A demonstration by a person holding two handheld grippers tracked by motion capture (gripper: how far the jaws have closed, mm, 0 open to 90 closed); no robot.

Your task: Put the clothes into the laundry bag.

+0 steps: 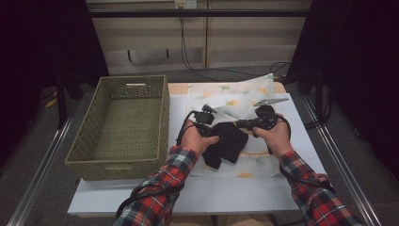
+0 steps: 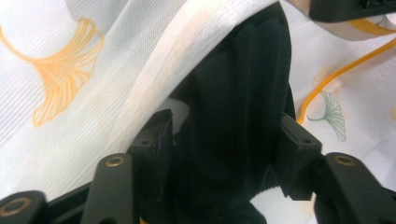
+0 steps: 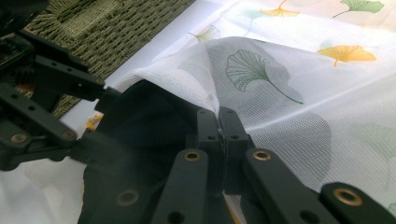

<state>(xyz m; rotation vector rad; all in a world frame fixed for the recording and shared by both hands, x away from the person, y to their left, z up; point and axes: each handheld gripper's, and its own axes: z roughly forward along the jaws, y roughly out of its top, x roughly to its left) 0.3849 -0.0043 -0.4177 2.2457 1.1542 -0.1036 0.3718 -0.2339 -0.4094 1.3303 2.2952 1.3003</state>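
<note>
Our left gripper [image 1: 210, 123] clamping the black cloth [image 1: 229, 141], woven basket [image 1: 123, 123] at far left, white table [image 1: 226, 190], ginkgo-print mesh fabric [image 1: 235, 101] under the cloth, our right gripper [image 1: 245, 124] pinched shut on that mesh, dark curtains around, pale wall behind.

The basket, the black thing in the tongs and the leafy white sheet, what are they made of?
The basket looks woven from olive-green fibre, maybe paper cord or rattan: a plaited weave shows. The black thing looks like soft matte cloth, since it folds and drapes. The leafy white sheet seems a thin, slightly see-through mesh fabric: a fine grid shows, with printed leaves.
</note>
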